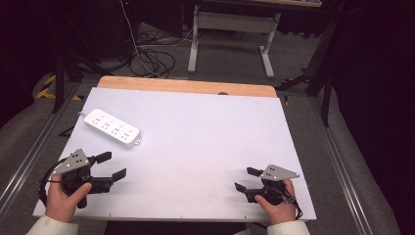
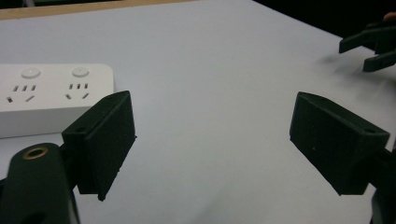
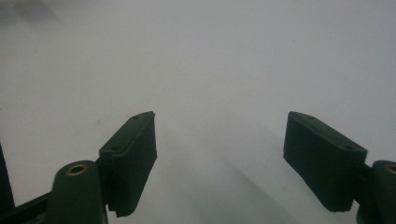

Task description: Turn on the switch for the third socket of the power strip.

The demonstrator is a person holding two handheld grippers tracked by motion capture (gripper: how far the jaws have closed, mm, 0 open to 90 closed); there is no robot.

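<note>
A white power strip (image 1: 112, 128) with several sockets lies at the left of the white table top (image 1: 195, 142); its near end also shows at the left of the left gripper view (image 2: 51, 95). My left gripper (image 1: 111, 165) rests by the front left corner, a little short of the strip, jaws wide apart with nothing between them (image 2: 212, 140). My right gripper (image 1: 247, 178) sits near the front right corner, open and empty (image 3: 219, 158). From the left gripper view, the right gripper (image 2: 371, 46) is seen far off at the upper right.
A wooden strip (image 1: 186, 86) runs along the table's far edge. Beyond it on the floor are cables (image 1: 151, 58) and the legs of a white desk frame (image 1: 230, 34). Metal rails (image 1: 29, 152) run along both sides of the table.
</note>
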